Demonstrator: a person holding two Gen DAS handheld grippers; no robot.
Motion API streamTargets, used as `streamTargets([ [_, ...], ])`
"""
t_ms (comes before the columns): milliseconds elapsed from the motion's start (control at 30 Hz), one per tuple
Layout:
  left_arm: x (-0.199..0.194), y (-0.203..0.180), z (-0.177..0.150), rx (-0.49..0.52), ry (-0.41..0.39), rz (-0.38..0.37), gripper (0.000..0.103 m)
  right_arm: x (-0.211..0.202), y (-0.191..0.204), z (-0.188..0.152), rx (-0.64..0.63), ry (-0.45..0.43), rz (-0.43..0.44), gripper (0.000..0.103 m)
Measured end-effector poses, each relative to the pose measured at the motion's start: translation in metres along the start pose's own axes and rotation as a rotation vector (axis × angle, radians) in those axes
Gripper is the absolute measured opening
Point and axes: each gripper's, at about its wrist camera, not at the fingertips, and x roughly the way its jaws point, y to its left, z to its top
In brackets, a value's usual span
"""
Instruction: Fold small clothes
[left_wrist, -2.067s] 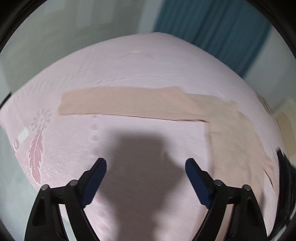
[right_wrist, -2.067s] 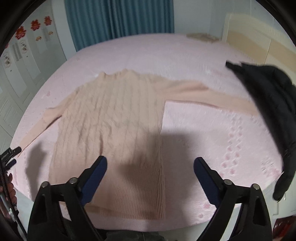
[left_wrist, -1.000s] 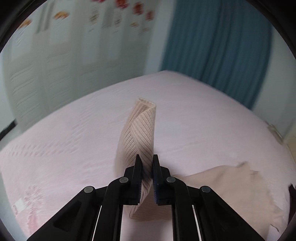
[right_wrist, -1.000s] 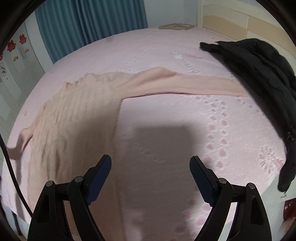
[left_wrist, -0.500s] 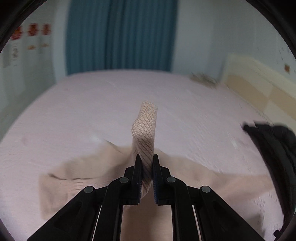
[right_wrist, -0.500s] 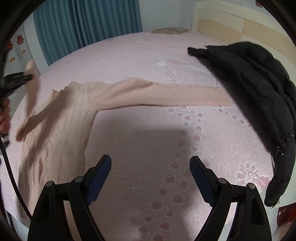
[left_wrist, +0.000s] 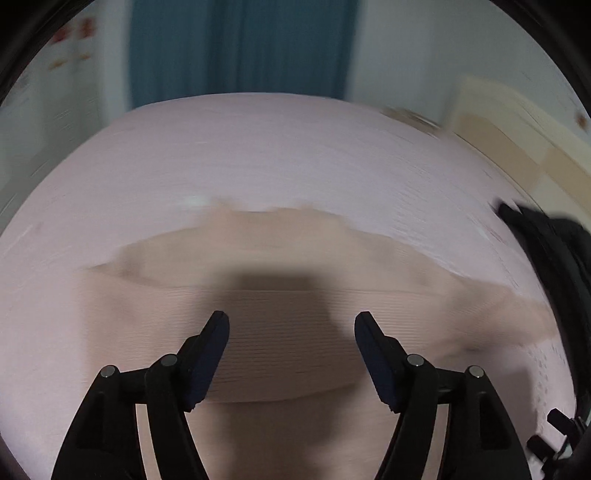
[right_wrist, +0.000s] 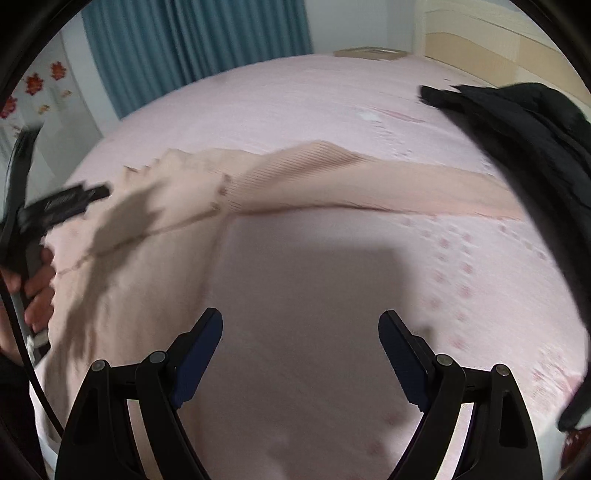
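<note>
Half a second ago the left tool (left_wrist: 291, 321) was pinched shut on a sleeve cuff that stood up between its fingers; now its fingers stand wide apart with nothing between them, and the sleeve (left_wrist: 280, 369) lies flat across the sweater's (left_wrist: 258, 258) body, directly under the tool. The right tool (right_wrist: 301, 321) is as wide open as before and grips nothing; it hangs over bare pink bed (right_wrist: 314, 266) beside the sweater's right edge.

There is one sweater, beige and ribbed, spread near the bed's near edge. In the right wrist view its other sleeve (right_wrist: 388, 184) stretches straight out toward the right side of the bed, its cuff ending near one black jacket (right_wrist: 517, 122) heaped along that right edge. There are two tools, one in each hand; the left hand (right_wrist: 35, 291) and its tool show at the left rim of the right wrist view, over the sweater's left shoulder.

The left wrist view is heavily smeared by motion, so the sweater's collar and knit pattern cannot be made out there. The jacket is cut off by the lens rim in both views. The sweater's hem is hidden behind the right tool's fingers.
</note>
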Motion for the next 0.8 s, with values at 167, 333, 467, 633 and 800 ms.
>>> streamTargets([
  [167,-0.022,0.121,-0.021,-0.161,-0.003,0.086,0.069,0.038,0.038,0.038,-0.06,-0.057,0.071,0.053],
  [333,-0.037,0.187,-0.048,-0.237,-0.006,0.115,0.069,0.082,0.055,0.068,-0.034,-0.046,0.121,0.039],
  [467,-0.041,0.21,-0.065,-0.242,0.003,0.094,0.069,0.106,0.061,0.082,-0.039,-0.034,0.118,0.04],
  [633,-0.024,0.206,-0.064,-0.229,0.0,0.065,0.069,0.137,0.073,0.092,-0.065,0.021,0.098,0.038],
  [800,-0.005,0.2,-0.052,-0.229,0.001,0.049,0.069,0.126,0.08,0.097,-0.143,-0.063,0.078,0.004],
])
